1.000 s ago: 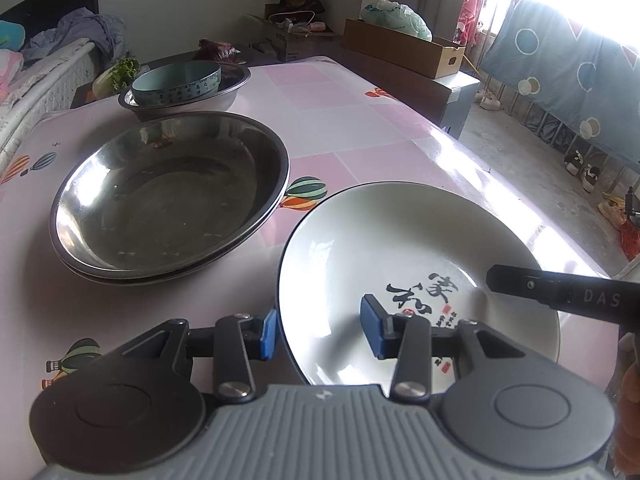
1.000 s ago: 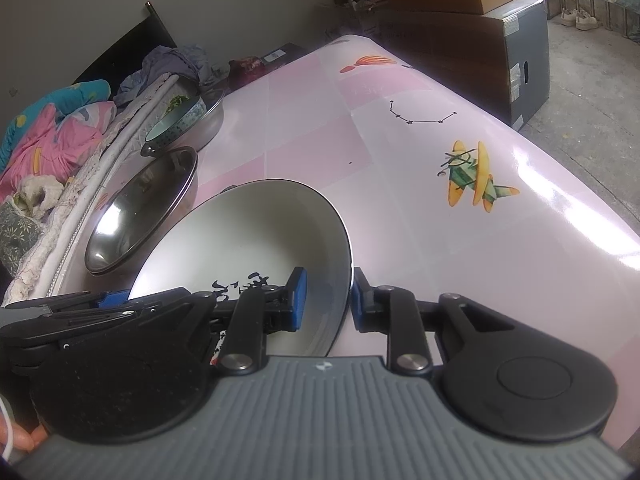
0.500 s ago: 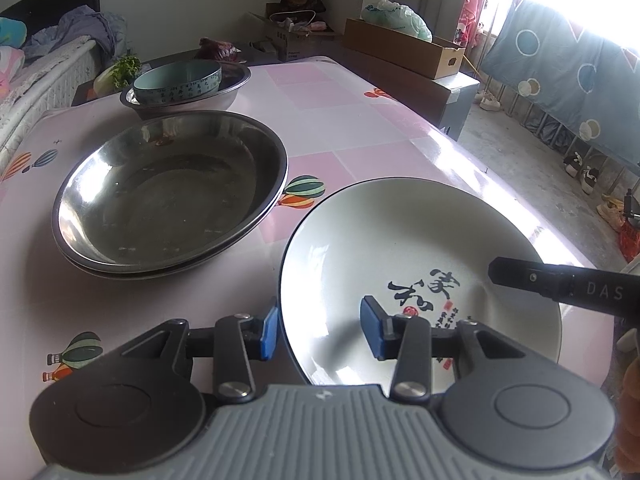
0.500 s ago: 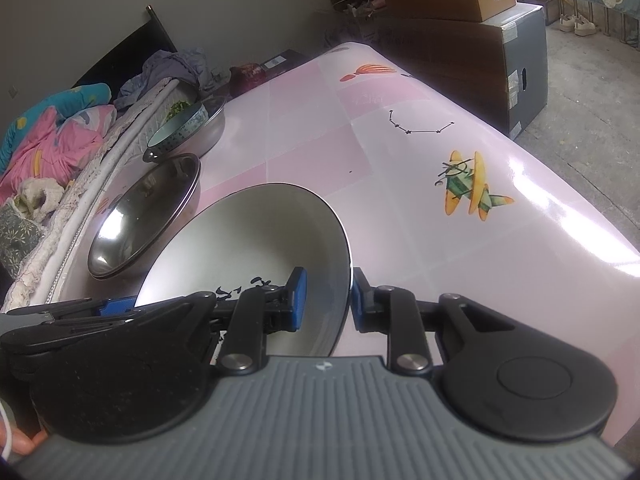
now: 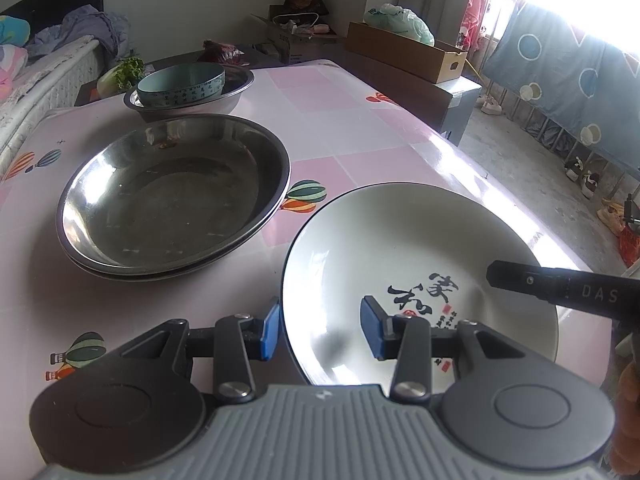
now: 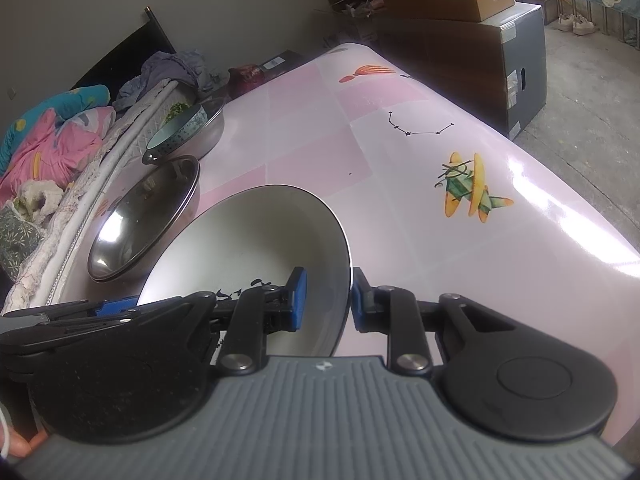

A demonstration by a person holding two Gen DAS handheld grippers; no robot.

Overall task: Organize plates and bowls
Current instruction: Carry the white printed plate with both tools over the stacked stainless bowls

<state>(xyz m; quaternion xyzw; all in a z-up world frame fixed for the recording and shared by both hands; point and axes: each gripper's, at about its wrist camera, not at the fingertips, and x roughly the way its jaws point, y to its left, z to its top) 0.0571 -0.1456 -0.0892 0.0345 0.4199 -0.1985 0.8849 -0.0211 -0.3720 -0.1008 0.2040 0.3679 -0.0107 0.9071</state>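
Across the glossy pink-and-white checked tablecloth (image 5: 360, 128), printed with striped balloons and a cartoon plane, daylight from a bright window at the right threw hard glare along the table's rounded edge. Beyond the far end stood a cardboard box (image 5: 404, 54) on a dark cabinet, with a green bag on top, and a blue patterned cloth hung by the window over a bare concrete floor. Along the left side ran a bed heaped with pink and blue bedding (image 6: 48, 136). Nearest the grippers sat the plate (image 5: 416, 264), a shallow round white ceramic dish with a thin dark rim and black brush characters inside, smooth and shiny. The left gripper (image 5: 318, 330) straddled its near left rim, blue pads clearly apart, one outside and one over the inner face, and whether they touched it could not be told. The right gripper (image 6: 326, 298) had its jaws narrowly spaced around the plate's right rim, one pad each side; whether they pressed on it could not be told. Just left of the plate lay two stacked steel basins (image 5: 172, 196), wide, shallow and mirror-like. Farther back a pale teal bowl (image 5: 182, 84) with a patterned band sat inside a smaller steel bowl (image 5: 236, 92).
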